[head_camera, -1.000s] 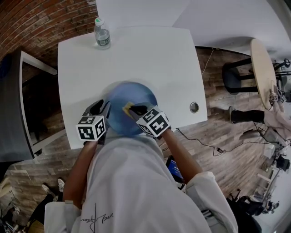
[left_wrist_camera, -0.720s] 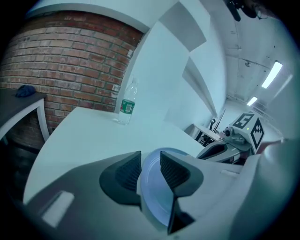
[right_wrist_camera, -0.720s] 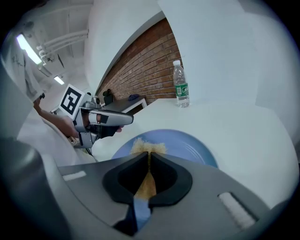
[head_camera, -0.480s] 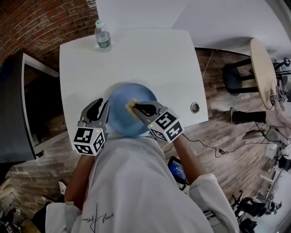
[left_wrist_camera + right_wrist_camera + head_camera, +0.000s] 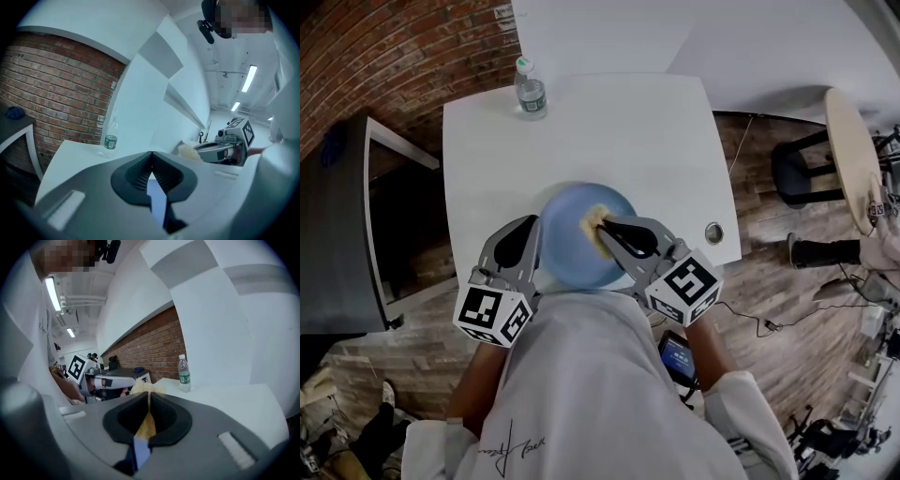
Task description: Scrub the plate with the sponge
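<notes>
White table (image 5: 609, 131) on wood floor (image 5: 764, 272), brick wall (image 5: 394, 47) at L.

White counter (image 5: 609, 131), rounded corners, round cable hole (image 5: 713, 232) near right edge. Clear water bottle (image 5: 531, 94), green label, white cap, upright near far left corner of counter. Red brick wall (image 5: 384, 56) behind at left; white wall (image 5: 750, 37) at right. Wood-plank floor (image 5: 769, 281) with thin cable (image 5: 750, 319). Dark side table (image 5: 337, 244) left of counter, blue cloth (image 5: 15, 112) on it. Round pale table (image 5: 851, 155) far right, black stool (image 5: 797, 164) beside it, shoe (image 5: 816, 251) nearby. Strip lights (image 5: 249, 78) on ceiling.
</notes>
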